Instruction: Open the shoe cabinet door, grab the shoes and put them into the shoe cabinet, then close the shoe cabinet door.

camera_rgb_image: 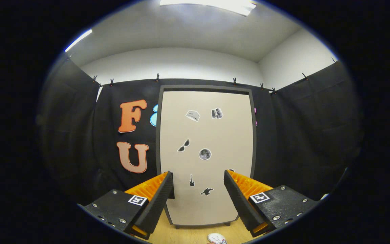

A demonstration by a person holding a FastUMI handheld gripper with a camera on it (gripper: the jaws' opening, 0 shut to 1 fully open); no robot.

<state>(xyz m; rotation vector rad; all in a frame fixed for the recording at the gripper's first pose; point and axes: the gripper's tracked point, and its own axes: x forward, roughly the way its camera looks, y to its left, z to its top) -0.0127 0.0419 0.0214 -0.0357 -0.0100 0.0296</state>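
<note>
**Jaws apart, facing the closed shoe cabinet**

Jaws stand wide apart and hold nothing; we see the gripper (198,189) aimed straight at the shoe cabinet (206,156), with its 2 fingers (157,200) rising from 7 and 5 o'clock and framing the lower part of the cabinet door (215,135).

We find the door shut, a pale panel set flush in a dark frame (157,149), standing upright at 12 o'clock beyond the fingers. We count several small stickers (204,154) scattered across the door: 2 near its top, 2 around its middle, and 2 lower down between the fingers.

We see the cabinet resting on a light wooden floor (181,234), its short feet just visible under the bottom edge. At 6 o'clock, close below the jaws and in front of the cabinet, the toe of a white shoe (217,238) lies on the floor; we cannot tell more of it.

Black cloth (300,135) hangs on both sides of the cabinet, clipped along a line, with a white wall (181,64) and a ceiling light (215,5) above.
</note>
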